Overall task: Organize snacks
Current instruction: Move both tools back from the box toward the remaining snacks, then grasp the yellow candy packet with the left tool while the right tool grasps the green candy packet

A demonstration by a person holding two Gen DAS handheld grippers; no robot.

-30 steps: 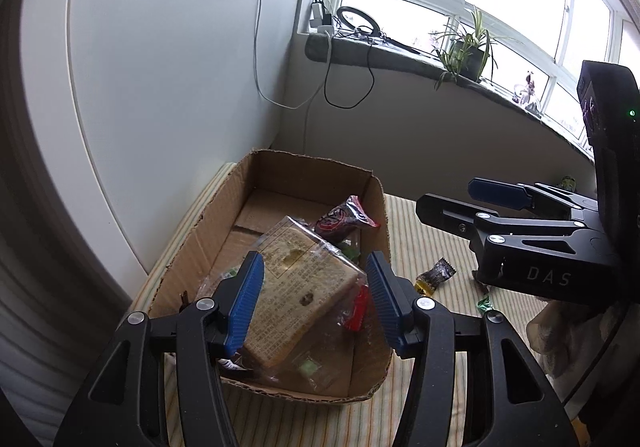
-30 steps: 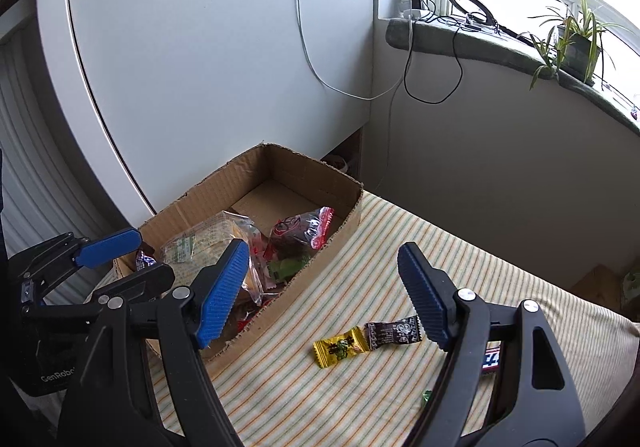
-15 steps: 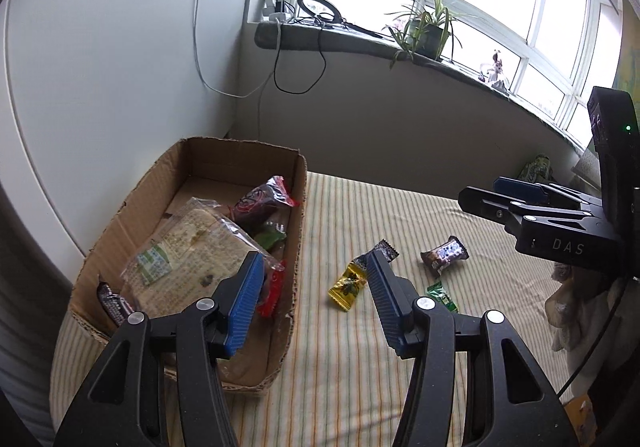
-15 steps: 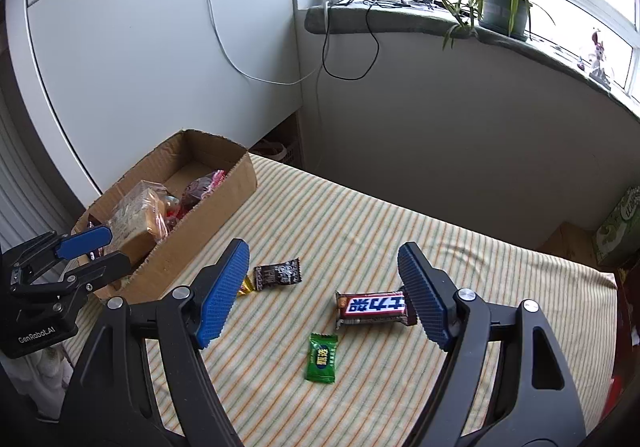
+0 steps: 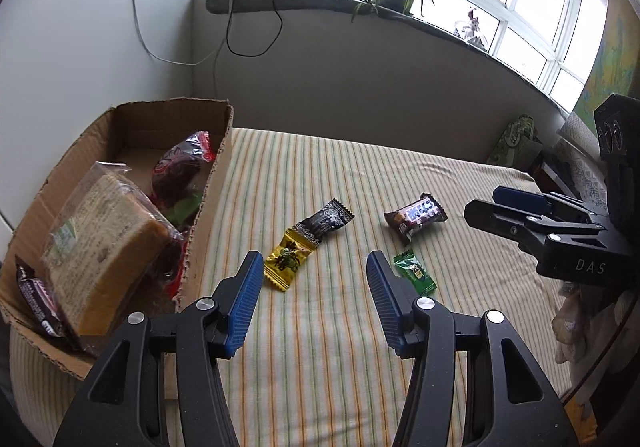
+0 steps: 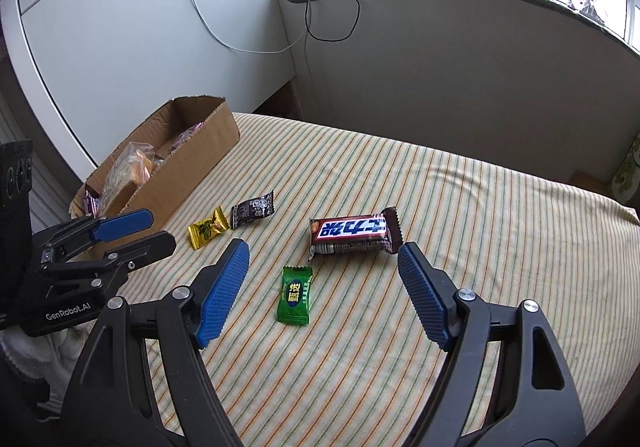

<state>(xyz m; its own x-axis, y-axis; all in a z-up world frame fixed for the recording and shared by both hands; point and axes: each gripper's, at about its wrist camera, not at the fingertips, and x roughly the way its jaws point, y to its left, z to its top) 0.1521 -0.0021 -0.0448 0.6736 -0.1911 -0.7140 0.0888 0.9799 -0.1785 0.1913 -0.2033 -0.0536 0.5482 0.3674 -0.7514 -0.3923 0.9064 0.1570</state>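
Beside cardboard box (image 6: 188, 163), loose snacks (image 6: 295, 295)

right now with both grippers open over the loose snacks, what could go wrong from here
1. The yellow candy and the black candy touch end to end, so the left hand-held gripper may pinch both or flick one away.
2. The green candy lies flat on the striped cloth; the right hand-held gripper could snag fabric with it.
3. The cardboard box already looks crowded near its front, so a dropped snack might slide off the bread pack.
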